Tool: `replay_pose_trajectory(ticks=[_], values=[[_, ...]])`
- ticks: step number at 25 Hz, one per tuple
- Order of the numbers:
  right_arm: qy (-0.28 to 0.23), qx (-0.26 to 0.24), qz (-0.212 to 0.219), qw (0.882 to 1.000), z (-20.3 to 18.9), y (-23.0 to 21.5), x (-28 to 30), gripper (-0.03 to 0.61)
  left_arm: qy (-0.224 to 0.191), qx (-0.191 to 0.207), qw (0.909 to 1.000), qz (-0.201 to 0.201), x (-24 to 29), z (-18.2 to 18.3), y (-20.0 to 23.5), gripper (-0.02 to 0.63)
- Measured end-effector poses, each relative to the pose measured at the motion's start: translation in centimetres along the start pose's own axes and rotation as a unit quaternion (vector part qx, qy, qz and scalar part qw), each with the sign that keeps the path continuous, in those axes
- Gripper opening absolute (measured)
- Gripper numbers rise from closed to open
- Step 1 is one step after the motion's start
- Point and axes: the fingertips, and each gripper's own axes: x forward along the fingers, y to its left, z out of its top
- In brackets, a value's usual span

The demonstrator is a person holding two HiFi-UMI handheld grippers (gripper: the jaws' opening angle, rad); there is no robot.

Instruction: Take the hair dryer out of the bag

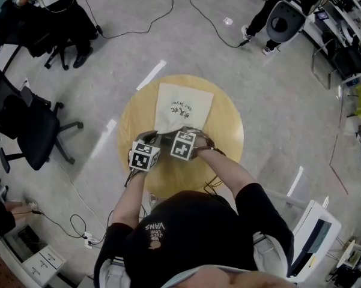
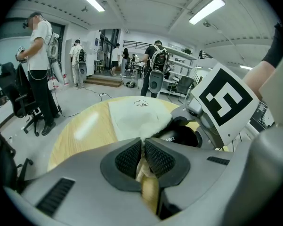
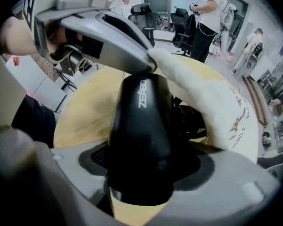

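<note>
On the round wooden table [image 1: 225, 131] lies a cream cloth bag [image 1: 181, 105], its mouth toward me. My left gripper [image 2: 143, 150] is shut on the bag's near edge and pinches the cream fabric between its ribbed pads [image 2: 159, 158]. The black hair dryer [image 3: 142, 126] sticks out of the bag's mouth, and my right gripper [image 3: 141, 168] is shut on its body from above. In the left gripper view the hair dryer [image 2: 180, 135] shows dark inside the open bag [image 2: 136, 119]. Both marker cubes sit side by side at the bag's mouth in the head view.
Black office chairs [image 1: 24, 122] stand to the left of the table. Cables [image 1: 138, 26] run across the grey floor. People stand at the far left [image 1: 54, 5] and the far right [image 1: 270, 11]. A white unit [image 1: 315, 236] stands at the near right.
</note>
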Motion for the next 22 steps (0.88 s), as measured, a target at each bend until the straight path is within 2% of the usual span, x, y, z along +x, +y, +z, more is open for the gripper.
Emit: replay_pose_trajectory(ticks=[6, 11, 22], values=[[-0.02, -0.001, 0.004, 1.0, 0.0, 0.0, -0.3, 0.353, 0.006, 0.007, 1.0, -0.004, 0.3, -0.2, -0.2, 0.037], [-0.042, 0.007, 0.032, 0.999, 0.3, 0.5, -1.4, 0.353, 0.006, 0.012, 0.9999, -0.003, 0.3, 0.1, -0.1, 0.037], [-0.076, 0.005, 0.061, 0.995, 0.7, 3.2, -3.0, 0.353, 0.009, 0.007, 0.9999, -0.007, 0.4, 0.1, 0.4, 0.037]])
